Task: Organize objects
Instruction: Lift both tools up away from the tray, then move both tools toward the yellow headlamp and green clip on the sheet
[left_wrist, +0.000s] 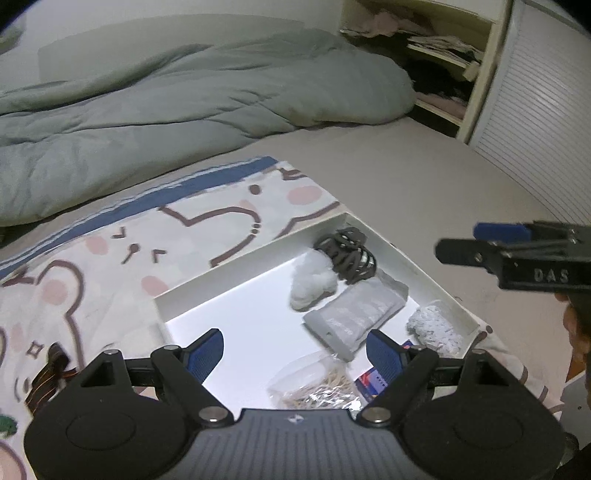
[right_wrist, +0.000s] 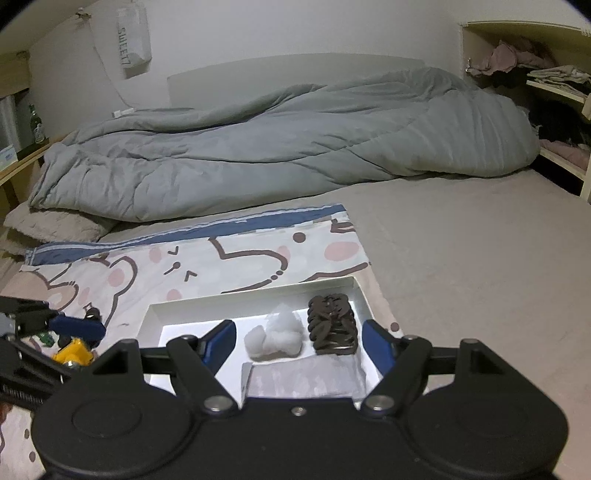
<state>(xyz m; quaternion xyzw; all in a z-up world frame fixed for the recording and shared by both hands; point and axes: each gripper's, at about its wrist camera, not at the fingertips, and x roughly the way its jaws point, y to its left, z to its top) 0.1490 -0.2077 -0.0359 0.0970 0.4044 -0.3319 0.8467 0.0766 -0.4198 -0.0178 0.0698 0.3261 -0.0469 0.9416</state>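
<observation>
Both jaws wide apart, empty, over white tray (left_wrist: 413, 258): one cotton wad (left_wrist: 312, 282), one hair-tie bundle (left_wrist: 347, 254).

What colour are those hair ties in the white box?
Dark brown hair ties, clearest in the right wrist view.

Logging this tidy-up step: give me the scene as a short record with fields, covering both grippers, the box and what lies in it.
setting: bed with a grey duvet and a cartoon-bear cloth
container: white shallow box on the cloth
in box: brown hair ties, white cotton balls, grey flat packet, clear bag of rubber bands
left gripper: open, empty, over the box
right gripper: open, empty, over the box
outside box: yellow item on the cloth
</observation>
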